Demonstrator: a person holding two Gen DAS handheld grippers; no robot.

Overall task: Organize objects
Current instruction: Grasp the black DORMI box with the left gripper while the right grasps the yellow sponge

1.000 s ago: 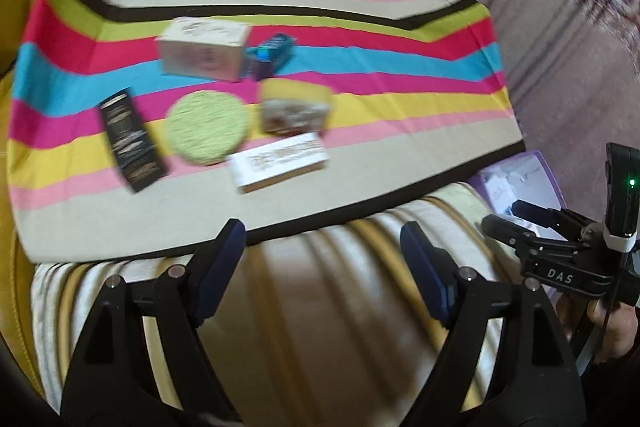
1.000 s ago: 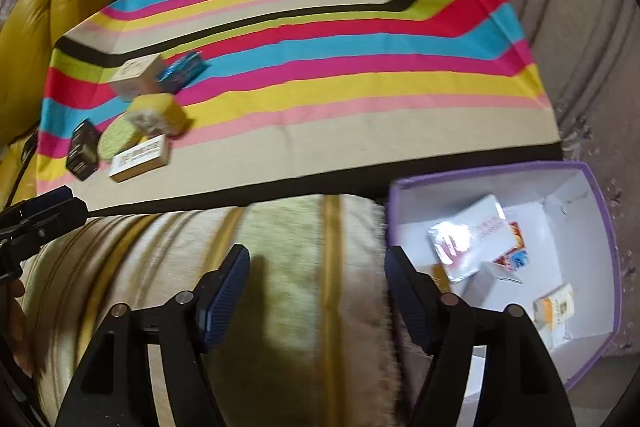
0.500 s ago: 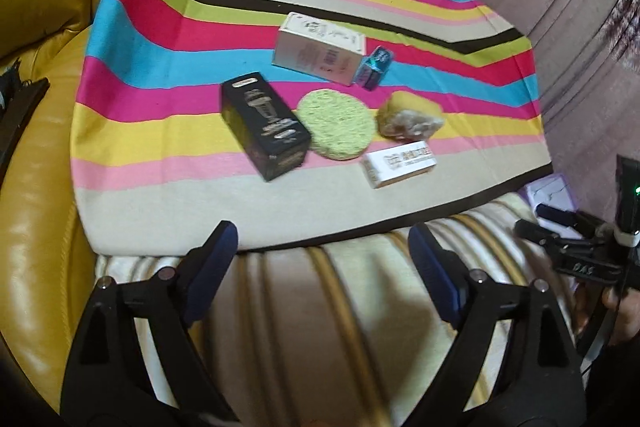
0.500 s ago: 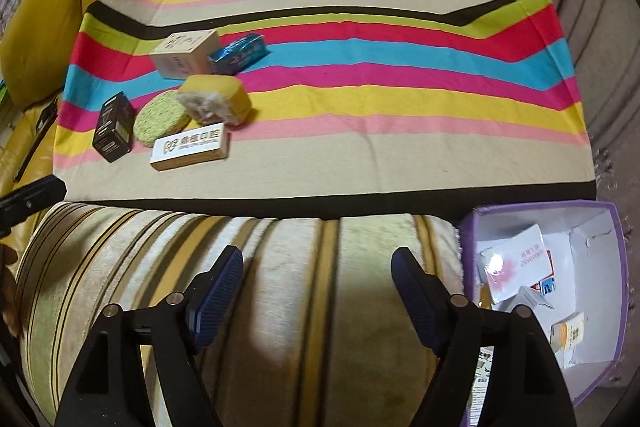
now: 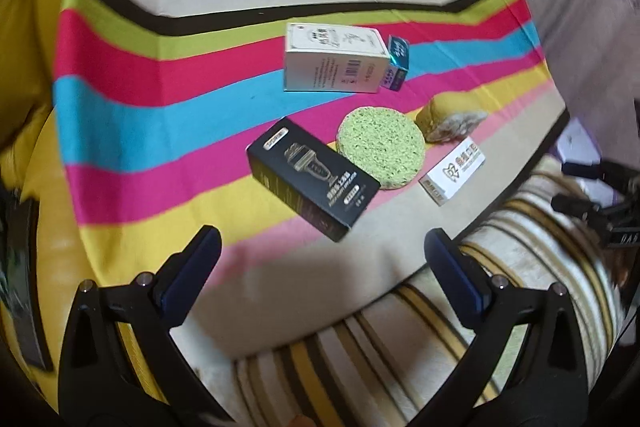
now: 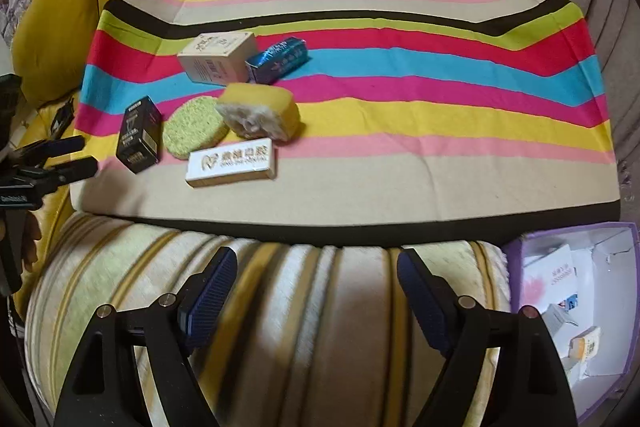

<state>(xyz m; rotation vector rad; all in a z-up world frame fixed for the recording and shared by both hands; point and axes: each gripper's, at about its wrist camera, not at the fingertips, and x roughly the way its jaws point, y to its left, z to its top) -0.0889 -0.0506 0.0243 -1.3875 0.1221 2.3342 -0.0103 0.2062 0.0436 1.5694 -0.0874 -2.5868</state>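
Just short of the black box, the left gripper had just opened wide and empty to span it, while the right gripper hung open, also empty.

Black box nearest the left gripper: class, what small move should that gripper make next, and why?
Probably ease the left gripper forward and down over the black box. Its jaws have just been opening and stand wide with nothing between them, and the box lies closest ahead on the striped cloth, still unsorted.
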